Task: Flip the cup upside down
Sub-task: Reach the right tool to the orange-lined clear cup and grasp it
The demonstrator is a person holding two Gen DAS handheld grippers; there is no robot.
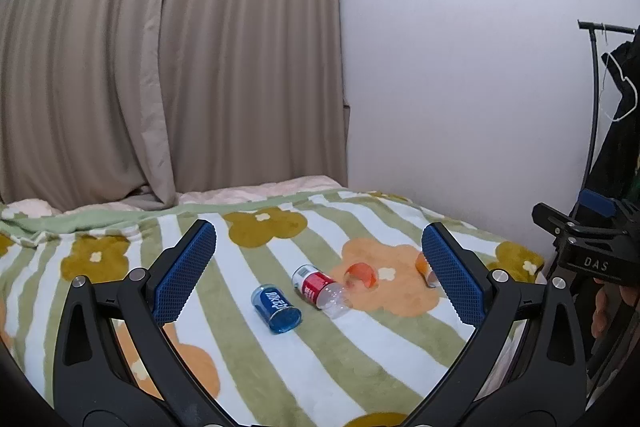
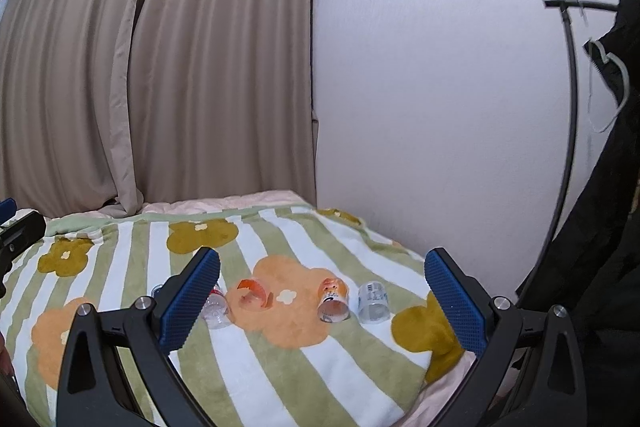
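Cups lie on their sides in a row on the striped flower blanket (image 1: 360,359). From the left: the blue cup (image 1: 276,308), mouth toward the camera and long axis running front to back; the red-label cup (image 1: 320,290), mouth to the front-right; the orange cup (image 2: 253,294); the orange-print cup (image 2: 333,299) and the clear cup (image 2: 373,302), both mouths forward. The left gripper (image 1: 318,273) and the right gripper (image 2: 322,297) are both spread wide above the blanket, holding nothing.
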